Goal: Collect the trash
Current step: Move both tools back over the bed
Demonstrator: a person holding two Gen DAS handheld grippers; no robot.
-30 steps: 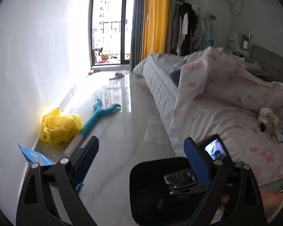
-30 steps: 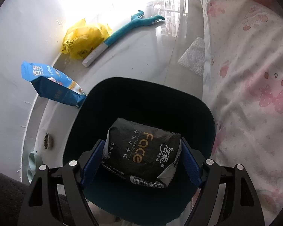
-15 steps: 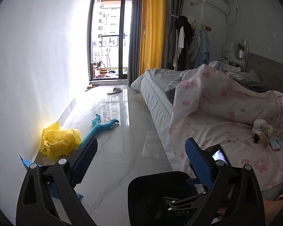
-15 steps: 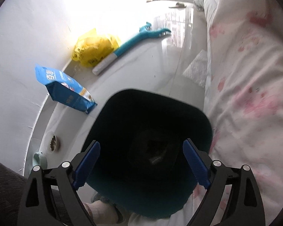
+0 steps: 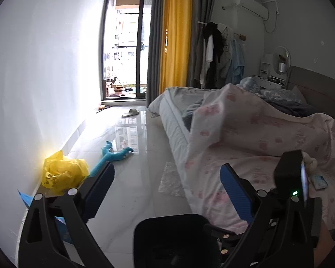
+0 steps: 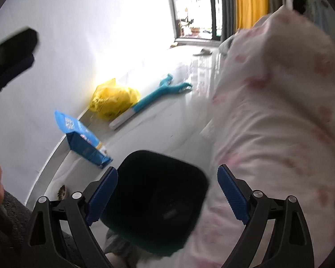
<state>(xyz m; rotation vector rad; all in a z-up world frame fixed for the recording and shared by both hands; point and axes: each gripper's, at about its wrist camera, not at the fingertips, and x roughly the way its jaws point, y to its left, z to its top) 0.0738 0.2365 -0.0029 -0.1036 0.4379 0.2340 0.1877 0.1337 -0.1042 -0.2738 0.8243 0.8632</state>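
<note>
Right gripper [image 6: 167, 197] has its blue pads spread wide with nothing between them; the jaws have just been opening, and it hangs above the dark bin [image 6: 158, 201]. The black tissue pack isn't something I can make out for sure: there's a dim blurry shape at the bottom of the bin, but the right wrist view is smeared, so I can't tell. Left gripper [image 5: 167, 192] is also spread wide and empty, pointing out across the shiny floor [image 5: 131, 178], with the bin's rim [image 5: 174, 221] just below its right finger. Out from there: a blue pouch [image 6: 82, 138] lies on the floor by the white wall, just beside the bin. Further along the wall sits a crumpled yellow plastic bag [image 6: 114, 99], and next to it a teal dinosaur-shaped stick [image 6: 158, 93] with a white handle. On the right the bed is covered with a pink-patterned quilt [image 5: 268, 138], with a small blue packet [image 5: 319, 179] lying on it. Far back there's a slipper [image 5: 130, 112] near the balcony door [image 5: 127, 44] and a yellow curtain [image 5: 175, 33].
</note>
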